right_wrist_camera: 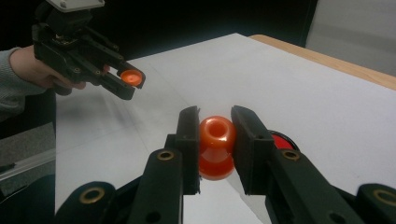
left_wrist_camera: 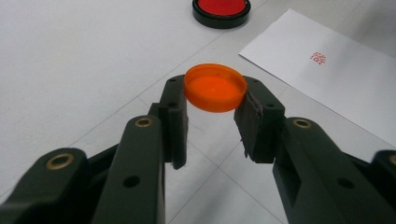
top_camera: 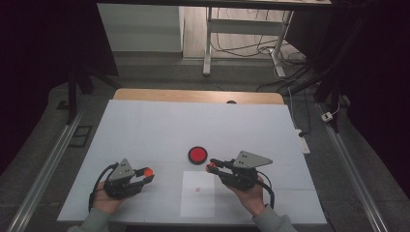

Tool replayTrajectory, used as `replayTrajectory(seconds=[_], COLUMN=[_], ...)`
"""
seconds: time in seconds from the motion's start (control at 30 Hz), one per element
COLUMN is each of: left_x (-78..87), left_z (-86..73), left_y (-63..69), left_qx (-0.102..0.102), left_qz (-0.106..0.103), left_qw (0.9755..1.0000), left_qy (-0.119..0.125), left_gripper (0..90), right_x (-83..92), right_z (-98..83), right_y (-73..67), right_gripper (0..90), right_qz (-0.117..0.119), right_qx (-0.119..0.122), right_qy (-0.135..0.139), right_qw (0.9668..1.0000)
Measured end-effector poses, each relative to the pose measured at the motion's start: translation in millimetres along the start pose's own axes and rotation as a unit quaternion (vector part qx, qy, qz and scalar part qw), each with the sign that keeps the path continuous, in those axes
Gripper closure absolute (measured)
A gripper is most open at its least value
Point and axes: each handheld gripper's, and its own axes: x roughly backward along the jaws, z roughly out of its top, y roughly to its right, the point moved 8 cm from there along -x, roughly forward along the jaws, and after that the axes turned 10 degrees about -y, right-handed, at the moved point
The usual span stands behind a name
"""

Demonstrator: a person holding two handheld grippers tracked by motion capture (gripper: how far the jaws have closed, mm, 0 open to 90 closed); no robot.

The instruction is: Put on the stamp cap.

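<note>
My left gripper (top_camera: 146, 173) hovers low over the white table's near left, shut on a shallow orange cap (left_wrist_camera: 215, 87) pinched by its rim between the pads. My right gripper (top_camera: 212, 166), near the middle, is shut on an orange knob-shaped stamp (right_wrist_camera: 216, 147) that stands upright between the jaws. A round black pad with a red face (top_camera: 197, 154) lies just beyond the right gripper's tips. A white sheet (top_camera: 198, 193) with a small red stamped mark (left_wrist_camera: 318, 58) lies between the two hands. The right gripper view also catches the left gripper (right_wrist_camera: 132, 82) with its cap (right_wrist_camera: 130, 77).
A white cover (top_camera: 159, 125) spreads over the table, with a wooden strip (top_camera: 198, 95) bare along the far edge. Beyond it stand a metal desk frame (top_camera: 208, 43) and floor cables (top_camera: 290, 82). Metal rails (top_camera: 48, 164) run along both sides.
</note>
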Motion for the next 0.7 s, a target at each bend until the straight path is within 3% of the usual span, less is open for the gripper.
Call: replayTrajectory(seconds=[0.47, 0.7], left_x=[-6.2, -13.5], left_z=[12.9, 22.7], left_y=[13.7, 24.9], left_qx=[-0.022, -0.034], left_qz=[-0.010, -0.026], left_qw=[0.9997, 0.9991], left_qy=[0.001, 0.002], left_gripper=[64.5, 64.5], right_x=[-0.5, -1.3], right_z=[-0.5, -0.6], right_y=[0.4, 0.2], right_gripper=[72.0, 72.0], right_qz=[0.001, 0.001], right_qx=[-0.001, 0.000], right_qy=[-0.001, -0.002], right_qw=[1.0000, 1.0000])
